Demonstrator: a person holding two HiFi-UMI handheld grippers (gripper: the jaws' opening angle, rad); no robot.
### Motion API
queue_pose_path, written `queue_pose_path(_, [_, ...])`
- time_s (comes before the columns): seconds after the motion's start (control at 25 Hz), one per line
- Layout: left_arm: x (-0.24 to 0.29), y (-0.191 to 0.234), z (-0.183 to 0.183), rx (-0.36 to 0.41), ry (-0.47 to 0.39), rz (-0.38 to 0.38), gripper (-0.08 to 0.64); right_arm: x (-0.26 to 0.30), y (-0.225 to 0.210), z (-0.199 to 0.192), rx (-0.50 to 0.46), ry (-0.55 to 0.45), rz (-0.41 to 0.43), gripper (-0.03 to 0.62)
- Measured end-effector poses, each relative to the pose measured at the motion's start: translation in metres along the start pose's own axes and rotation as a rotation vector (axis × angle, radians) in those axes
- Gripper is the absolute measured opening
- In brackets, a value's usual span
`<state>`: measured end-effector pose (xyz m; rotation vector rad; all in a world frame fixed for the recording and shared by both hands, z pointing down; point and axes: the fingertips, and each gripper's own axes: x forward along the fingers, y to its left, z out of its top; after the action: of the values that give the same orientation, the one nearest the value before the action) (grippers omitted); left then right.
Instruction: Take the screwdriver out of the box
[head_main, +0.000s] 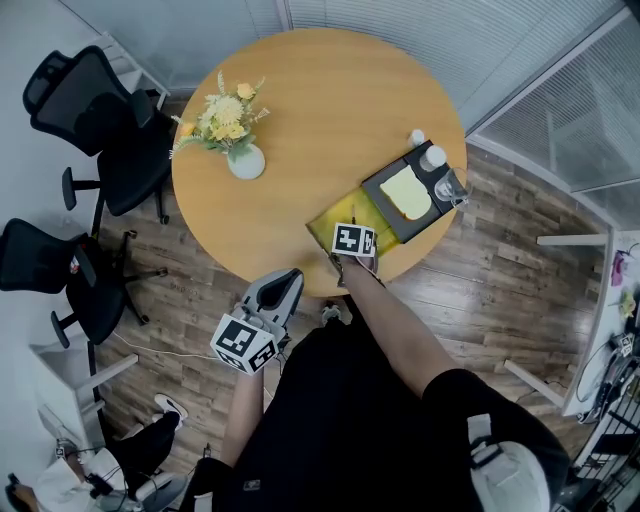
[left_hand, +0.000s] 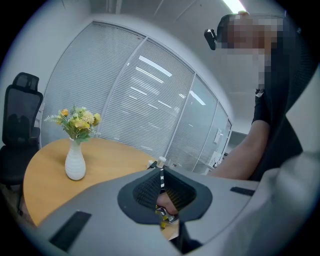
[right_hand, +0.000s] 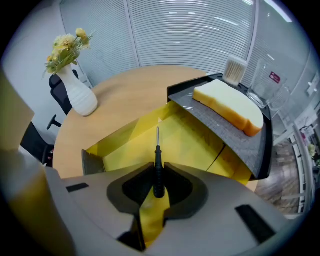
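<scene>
Got the screwdriver (right_hand: 158, 159) pinched by its black handle in the right claw (right_hand: 158, 175), so clearly the nearer hand. Runs lengthwise straight out between the pads, tip aimed at 12 in the right gripper view, hanging over the yellow box (right_hand: 197, 142) floor. Probably just needs pulling up and back along that axis. Keeping the left claw (left_hand: 161, 187) closed on nothing, parked around 8 from the right one in the head view

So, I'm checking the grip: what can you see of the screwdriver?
The screwdriver is slim: a black ribbed handle, plastic by its look, and a thin bare metal shaft. The right gripper clamps the handle between its jaws. The shaft points away from the gripper, over the yellow floor of the open box; whether it touches the box is unclear.
</scene>
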<state>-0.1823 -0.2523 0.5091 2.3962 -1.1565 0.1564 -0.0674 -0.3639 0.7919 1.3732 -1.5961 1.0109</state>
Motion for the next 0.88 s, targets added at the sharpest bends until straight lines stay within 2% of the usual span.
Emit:
queue_pose_path(0.32, [0.008,-0.013,-0.001,0.018,0.0,-0.032,0.008,-0.025,0.001,0.008,-0.038,-0.068,0.058,0.058])
queue_pose_path(0.56, [0.008,-0.014,0.0,0.024,-0.005,-0.036,0.008,-0.043,0.005,0.009,-0.117,-0.107,0.109,0.058])
queue_pose_path(0.88, [0.006,-0.014,-0.001,0.029,-0.01,-0.032,0.008,-0.073,0.014,0.012,-0.316,-0.208,0.169,0.058])
